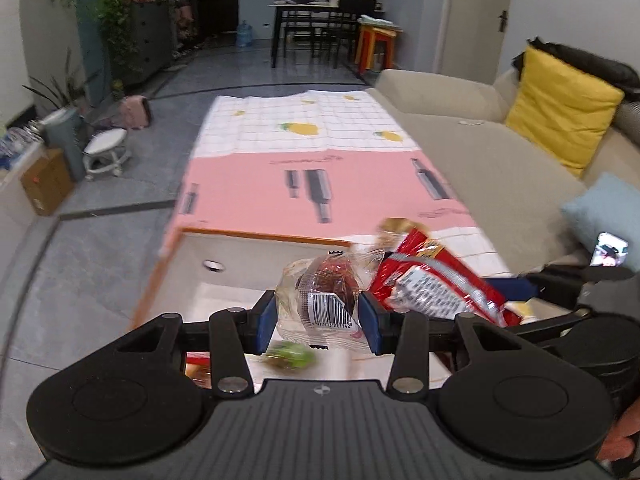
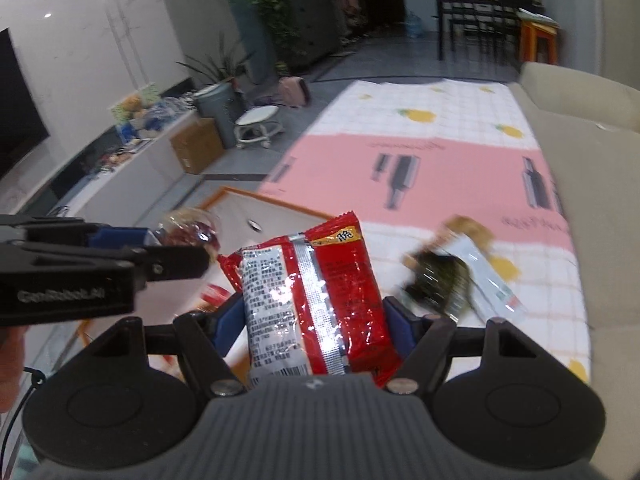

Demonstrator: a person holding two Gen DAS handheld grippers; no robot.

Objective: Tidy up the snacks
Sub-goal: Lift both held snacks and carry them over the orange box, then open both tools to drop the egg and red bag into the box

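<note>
The left gripper (image 1: 318,314) has its blue pads clamped on a clear-wrapped pastry (image 1: 320,300) with a barcode label, held above the white orange-rimmed bin (image 1: 256,236). The right gripper (image 2: 310,320) pinches a red snack packet (image 2: 316,292) between its fingers, just right of the bin, with the packet's back print facing the camera. A dark seaweed-style packet (image 2: 460,276) lies on the checked cloth (image 2: 440,108) to the right of the bin; its details are blurred.
</note>
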